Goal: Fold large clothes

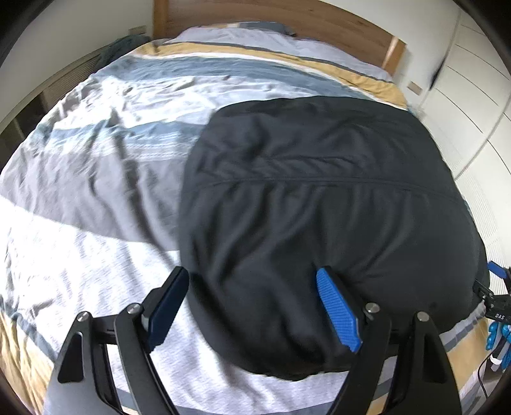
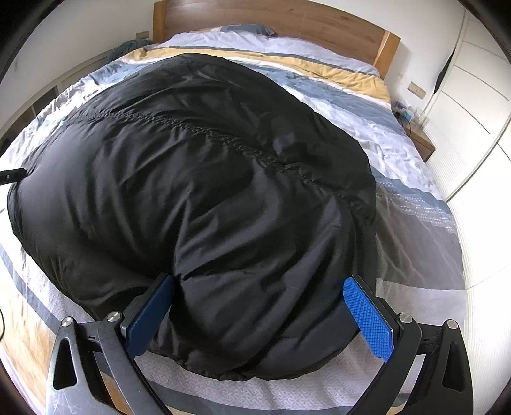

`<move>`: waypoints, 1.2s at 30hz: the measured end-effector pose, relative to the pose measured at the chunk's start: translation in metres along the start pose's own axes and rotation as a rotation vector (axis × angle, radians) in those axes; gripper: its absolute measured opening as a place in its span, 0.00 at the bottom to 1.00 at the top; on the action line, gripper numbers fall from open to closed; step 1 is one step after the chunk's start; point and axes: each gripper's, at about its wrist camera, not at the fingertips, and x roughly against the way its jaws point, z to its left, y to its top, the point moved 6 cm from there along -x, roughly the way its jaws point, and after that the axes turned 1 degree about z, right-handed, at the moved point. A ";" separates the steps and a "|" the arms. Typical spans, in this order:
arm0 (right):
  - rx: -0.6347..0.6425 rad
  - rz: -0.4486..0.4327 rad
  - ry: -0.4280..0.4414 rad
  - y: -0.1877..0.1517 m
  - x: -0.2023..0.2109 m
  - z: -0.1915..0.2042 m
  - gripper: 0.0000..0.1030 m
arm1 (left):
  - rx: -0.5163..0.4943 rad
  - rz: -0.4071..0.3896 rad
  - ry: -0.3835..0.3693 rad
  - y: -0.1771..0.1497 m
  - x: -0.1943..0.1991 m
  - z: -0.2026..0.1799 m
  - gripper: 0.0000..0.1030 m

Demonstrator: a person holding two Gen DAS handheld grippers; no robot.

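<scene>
- A puffy black padded jacket (image 2: 198,204), stitched across with a seam, lay folded into a rounded bundle on the striped grey, blue and yellow bedspread (image 1: 95,159) of a wooden-headboard bed (image 2: 287,16).
- The left gripper (image 1: 252,306) hung over the bundle's near left edge, its blue-padded fingers (image 1: 338,313) spread wide and gripping nothing.
- The right gripper (image 2: 258,313) straddled the jacket's near edge with fingers wide apart; whether the pads pressed the fabric could not be told.
- White wardrobe doors (image 2: 472,95) stood to the right.
</scene>
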 end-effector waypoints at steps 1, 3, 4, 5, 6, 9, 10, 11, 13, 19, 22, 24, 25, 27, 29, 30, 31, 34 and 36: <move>-0.002 0.002 0.000 0.000 0.000 -0.001 0.99 | 0.009 0.002 0.004 -0.001 0.000 0.004 0.80; -0.009 0.006 0.004 -0.001 0.000 -0.003 0.99 | 0.027 0.004 0.011 -0.003 0.000 0.014 0.80; -0.015 0.009 0.006 -0.002 0.000 -0.005 0.99 | 0.034 0.005 0.011 -0.004 0.000 0.017 0.80; -0.018 0.011 0.005 -0.003 0.001 -0.007 0.99 | 0.038 0.005 0.010 -0.004 0.000 0.019 0.80; -0.021 0.013 0.002 -0.003 0.002 -0.009 0.99 | 0.042 0.004 0.010 -0.005 0.001 0.021 0.80; -0.032 0.021 -0.021 -0.005 0.004 -0.019 0.99 | 0.049 0.004 0.011 -0.006 0.003 0.026 0.80; -0.040 0.024 -0.032 -0.007 0.005 -0.024 0.99 | 0.053 0.002 0.008 -0.006 0.004 0.029 0.80; -0.049 0.027 -0.040 -0.008 0.006 -0.029 0.99 | 0.055 0.000 0.005 -0.006 0.005 0.030 0.80; -0.062 0.033 -0.070 -0.012 0.008 -0.042 0.99 | 0.066 -0.011 0.007 -0.006 0.008 0.036 0.80; -0.106 0.045 -0.126 -0.022 0.018 -0.070 0.99 | 0.098 -0.018 -0.020 -0.010 0.015 0.048 0.80; -0.134 0.049 -0.140 -0.027 0.025 -0.079 0.99 | 0.111 -0.026 -0.021 -0.011 0.023 0.054 0.80; -0.153 0.056 -0.143 -0.030 0.030 -0.084 0.99 | 0.127 -0.032 -0.019 -0.011 0.029 0.060 0.80; -0.154 0.058 -0.150 -0.031 0.033 -0.084 0.99 | 0.138 -0.037 -0.017 -0.012 0.033 0.065 0.80; -0.148 0.062 -0.165 -0.034 0.036 -0.085 0.99 | 0.155 -0.041 -0.010 -0.013 0.039 0.074 0.80; -0.148 0.071 -0.173 -0.036 0.039 -0.088 0.99 | 0.174 -0.043 0.002 -0.015 0.047 0.086 0.80; -0.151 0.075 -0.176 -0.038 0.040 -0.089 0.99 | 0.182 -0.043 0.008 -0.016 0.049 0.091 0.80; -0.155 0.078 -0.178 -0.039 0.042 -0.090 0.99 | 0.192 -0.039 0.024 -0.017 0.053 0.098 0.80; -0.181 0.077 -0.168 -0.039 0.050 -0.093 0.99 | 0.208 -0.033 0.046 -0.023 0.060 0.112 0.80; -0.195 0.075 -0.149 -0.039 0.055 -0.094 0.99 | 0.230 -0.016 0.051 -0.029 0.063 0.123 0.80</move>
